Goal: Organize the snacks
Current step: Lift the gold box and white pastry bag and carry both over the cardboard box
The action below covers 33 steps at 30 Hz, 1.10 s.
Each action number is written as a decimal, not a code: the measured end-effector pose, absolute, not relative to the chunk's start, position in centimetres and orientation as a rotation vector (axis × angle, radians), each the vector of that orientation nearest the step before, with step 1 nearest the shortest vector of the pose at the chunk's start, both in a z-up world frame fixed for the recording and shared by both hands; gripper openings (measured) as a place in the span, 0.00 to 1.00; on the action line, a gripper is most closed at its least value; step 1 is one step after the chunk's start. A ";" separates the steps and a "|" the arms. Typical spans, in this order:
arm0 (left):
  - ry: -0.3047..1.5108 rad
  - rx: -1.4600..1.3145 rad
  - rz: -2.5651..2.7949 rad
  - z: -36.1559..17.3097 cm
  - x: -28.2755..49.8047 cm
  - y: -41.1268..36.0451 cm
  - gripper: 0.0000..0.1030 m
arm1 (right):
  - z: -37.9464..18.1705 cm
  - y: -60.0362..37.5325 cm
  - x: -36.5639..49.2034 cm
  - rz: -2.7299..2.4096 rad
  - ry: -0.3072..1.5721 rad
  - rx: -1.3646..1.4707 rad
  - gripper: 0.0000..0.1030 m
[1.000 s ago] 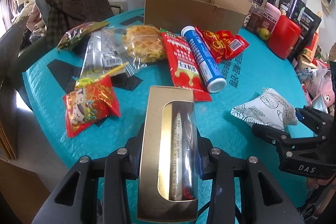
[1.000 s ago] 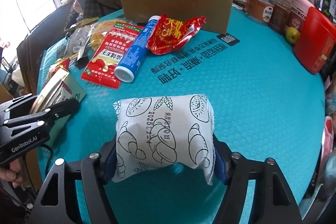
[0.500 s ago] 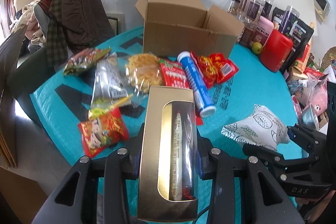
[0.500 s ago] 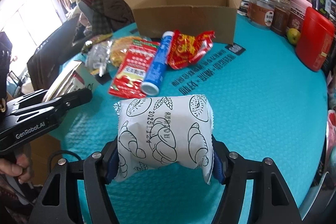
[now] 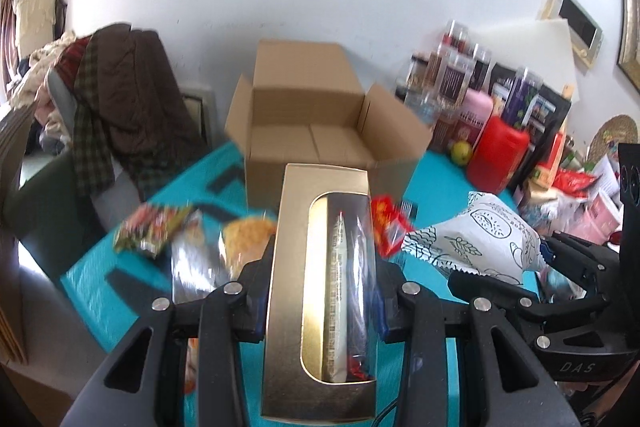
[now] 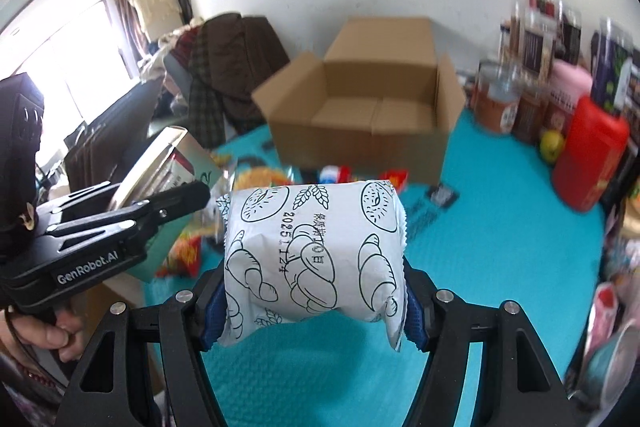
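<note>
While the open brown cardboard box (image 5: 316, 131) stands on the far side of the teal bubble-textured bench (image 6: 500, 247), both grippers hang in the air on the near side of that box, each with a snack. The left gripper (image 5: 320, 301) has its jaws closed narrowly on the sides of a long gold carton with a clear window (image 5: 320, 291), its pads pressing on the carton's two long walls; a wrapped snack shows through the window. The carton points lengthwise toward the box and its far end overlaps the box's front wall in the left wrist view. The right gripper (image 6: 316, 301) has its jaws about half spread and pressed against both ends of a puffy white packet printed with black croissant drawings (image 6: 314, 251), which bulges between the blue pads. In the left wrist view this packet (image 5: 476, 239) sits to the right of the gold carton, in front of the box's right corner.

Below, between the grippers and the box, loose snacks lie on the bench: a red foil packet (image 5: 388, 227) just before the box front, a round yellow waffle-like snack in clear wrap (image 5: 248, 235), and a green-and-red packet (image 5: 148, 231) farther left. To the right of the box stand a red plastic canister (image 6: 588, 159), a small yellow-green fruit (image 6: 552, 145) and blurred clear jars (image 5: 456, 75). To the box's left, dark brown clothing (image 5: 132, 99) is draped over a chair.
</note>
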<state>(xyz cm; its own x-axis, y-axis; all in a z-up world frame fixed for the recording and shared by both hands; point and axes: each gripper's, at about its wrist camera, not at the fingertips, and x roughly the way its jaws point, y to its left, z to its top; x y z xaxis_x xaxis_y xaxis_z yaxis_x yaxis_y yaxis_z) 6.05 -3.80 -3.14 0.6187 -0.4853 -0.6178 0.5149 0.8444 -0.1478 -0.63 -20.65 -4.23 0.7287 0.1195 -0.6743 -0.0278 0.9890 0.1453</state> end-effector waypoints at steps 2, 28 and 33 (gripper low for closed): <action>0.681 0.040 -0.586 -2.5 6.6 -4.1 0.37 | -3.2 -20.9 0.0 0.069 0.730 0.116 0.67; 0.510 -0.031 -0.593 4.6 21.2 -10.7 0.37 | 4.2 -27.1 14.3 -0.010 0.580 0.091 0.67; 0.491 -0.013 -0.563 4.8 24.2 -12.1 0.37 | 4.1 -28.0 17.7 0.002 0.568 0.096 0.67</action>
<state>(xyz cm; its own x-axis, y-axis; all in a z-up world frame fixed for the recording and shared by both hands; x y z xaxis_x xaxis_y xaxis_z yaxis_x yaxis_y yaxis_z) 24.21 -12.13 4.80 0.7336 -0.5152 -0.4431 0.5092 0.8486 -0.1437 17.66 -28.03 4.11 0.8430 0.0288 -0.5371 0.0245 0.9955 0.0918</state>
